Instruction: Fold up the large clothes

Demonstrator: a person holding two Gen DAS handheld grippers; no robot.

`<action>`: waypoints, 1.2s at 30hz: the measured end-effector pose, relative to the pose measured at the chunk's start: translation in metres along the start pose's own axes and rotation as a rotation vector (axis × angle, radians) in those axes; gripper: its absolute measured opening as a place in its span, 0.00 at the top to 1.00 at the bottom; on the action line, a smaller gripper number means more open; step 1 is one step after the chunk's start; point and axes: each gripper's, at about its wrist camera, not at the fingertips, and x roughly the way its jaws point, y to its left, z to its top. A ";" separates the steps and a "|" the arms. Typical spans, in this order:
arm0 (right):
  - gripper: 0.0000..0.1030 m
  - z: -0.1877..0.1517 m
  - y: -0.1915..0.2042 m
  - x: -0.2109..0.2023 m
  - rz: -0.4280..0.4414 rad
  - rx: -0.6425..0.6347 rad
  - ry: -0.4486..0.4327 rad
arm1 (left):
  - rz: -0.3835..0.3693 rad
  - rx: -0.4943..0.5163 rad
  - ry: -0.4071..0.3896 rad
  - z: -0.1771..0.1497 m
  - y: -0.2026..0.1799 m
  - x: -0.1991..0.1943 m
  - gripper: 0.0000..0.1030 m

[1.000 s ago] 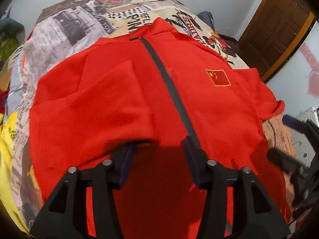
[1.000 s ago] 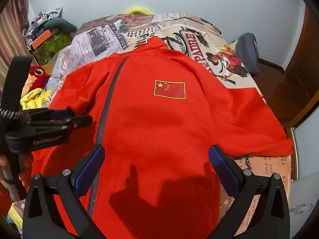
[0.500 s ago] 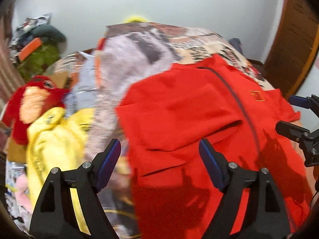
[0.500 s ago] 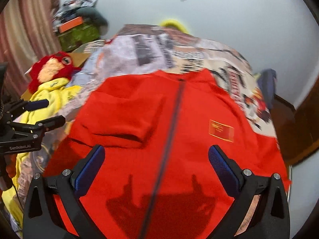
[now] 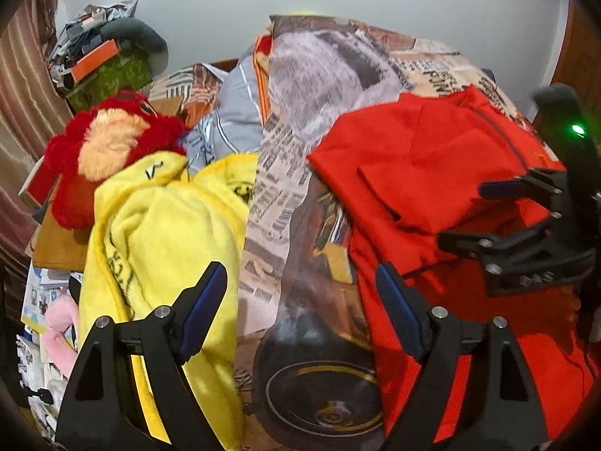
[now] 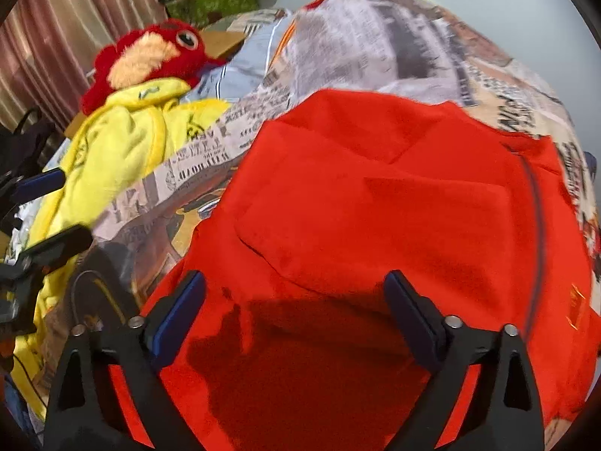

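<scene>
A red zip jacket [image 6: 394, 206] lies front-up on the bed, one sleeve folded across its chest [image 6: 375, 233]. It also shows at the right of the left wrist view [image 5: 432, 173]. My right gripper [image 6: 295, 308] is open and empty, hovering over the jacket's lower part. My left gripper [image 5: 300, 304] is open and empty over the bedspread, left of the jacket's edge. The right gripper also shows in the left wrist view [image 5: 499, 214], above the jacket. The left gripper's fingers [image 6: 41, 184] show at the left edge of the right wrist view.
The newspaper-print bedspread [image 5: 285, 195] covers the bed. A yellow fleece garment [image 5: 161, 225] and a red plush toy [image 5: 109, 143] lie at the left. A grey striped cloth [image 5: 233, 124] lies behind them. Cluttered boxes [image 5: 97, 64] and a striped curtain [image 6: 56, 37] stand far left.
My left gripper let go of the folded sleeve, opened wide and swung left off the jacket toward the yellow garment. My right gripper also swung left across the jacket.
</scene>
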 end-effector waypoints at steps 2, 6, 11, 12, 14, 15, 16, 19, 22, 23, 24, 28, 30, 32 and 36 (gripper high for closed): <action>0.26 0.003 0.001 0.013 0.005 0.002 0.029 | 0.003 0.008 0.011 -0.003 -0.001 0.007 0.22; 0.46 0.006 0.004 0.035 -0.002 0.005 0.054 | -0.009 0.034 0.035 -0.007 -0.007 0.022 0.22; 0.85 0.010 0.007 0.037 -0.005 -0.011 0.034 | -0.018 0.081 0.070 -0.012 -0.020 0.036 0.22; 0.93 0.009 0.007 0.031 0.008 -0.008 0.015 | -0.017 0.096 0.078 -0.013 -0.023 0.039 0.22; 0.94 0.011 0.004 0.020 0.000 -0.006 -0.031 | -0.017 0.116 0.089 -0.014 -0.028 0.043 0.22; 0.95 0.011 0.002 0.010 -0.011 -0.006 -0.063 | -0.023 0.126 0.101 -0.015 -0.031 0.046 0.21; 0.95 0.011 0.000 -0.002 -0.027 -0.002 -0.097 | -0.030 0.134 0.110 -0.016 -0.034 0.048 0.21; 0.95 0.014 -0.014 -0.035 -0.046 0.036 -0.182 | -0.054 0.153 0.152 -0.018 -0.045 0.058 0.21; 0.95 0.015 -0.038 -0.073 -0.080 0.095 -0.268 | -0.108 0.136 0.199 -0.016 -0.053 0.071 0.20; 0.95 0.013 -0.050 -0.089 -0.088 0.122 -0.299 | -0.118 0.126 0.213 -0.016 -0.055 0.077 0.20; 0.95 0.012 -0.057 -0.096 -0.092 0.139 -0.319 | -0.108 0.115 0.225 -0.015 -0.057 0.083 0.19; 0.95 0.001 -0.098 -0.145 -0.153 0.219 -0.413 | 0.003 0.105 0.197 -0.009 -0.064 0.096 0.16; 0.95 -0.011 -0.121 -0.170 -0.176 0.268 -0.450 | 0.056 0.081 0.179 -0.004 -0.064 0.101 0.16; 0.95 -0.020 -0.134 -0.181 -0.204 0.302 -0.468 | 0.111 0.052 0.155 0.000 -0.060 0.102 0.16; 0.95 -0.051 -0.168 -0.198 -0.236 0.381 -0.468 | 0.193 -0.072 0.136 0.009 -0.034 0.105 0.16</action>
